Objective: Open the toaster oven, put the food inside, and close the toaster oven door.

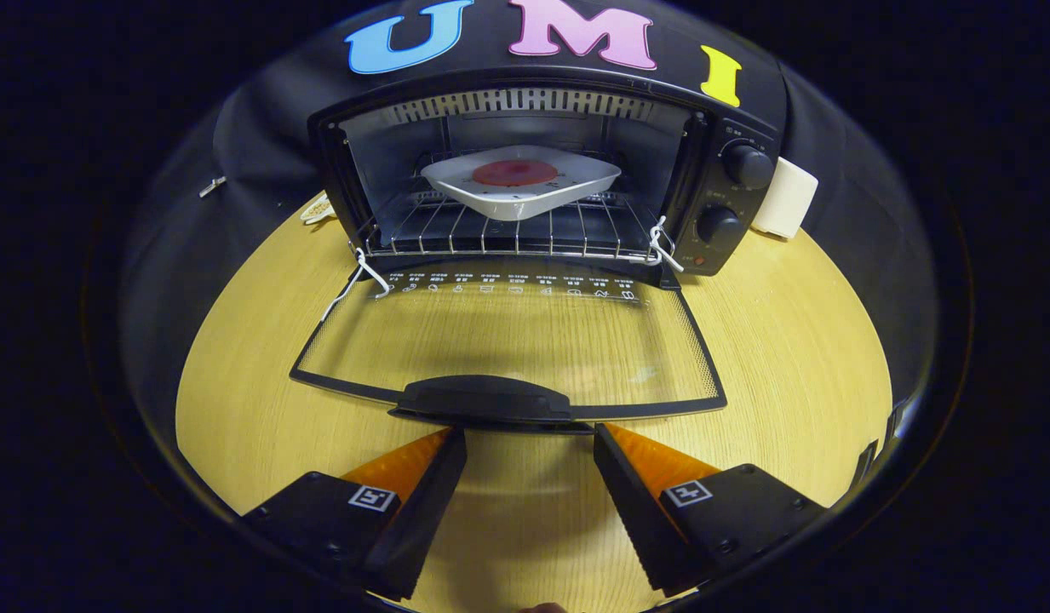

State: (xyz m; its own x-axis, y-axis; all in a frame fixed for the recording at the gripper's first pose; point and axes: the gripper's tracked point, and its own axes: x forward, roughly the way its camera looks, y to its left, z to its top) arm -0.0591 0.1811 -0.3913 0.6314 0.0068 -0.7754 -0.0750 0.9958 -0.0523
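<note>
Two fingers spread wide, and the gripper (529, 438) grips nothing, its tips sitting just short of the door handle (482, 398). The toaster oven (542, 170) stands on the wooden table (788, 340) with its glass door (507, 340) dropped flat toward the fingers. Inside, on the wire rack (490, 230), there's a white square plate (520, 180) carrying the food (514, 173), a round red piece. Two black knobs (733, 194) line the oven's right panel. White cords (363, 277) hang at the door's hinges, and a white object (787, 200) sits just right of the oven.
</note>
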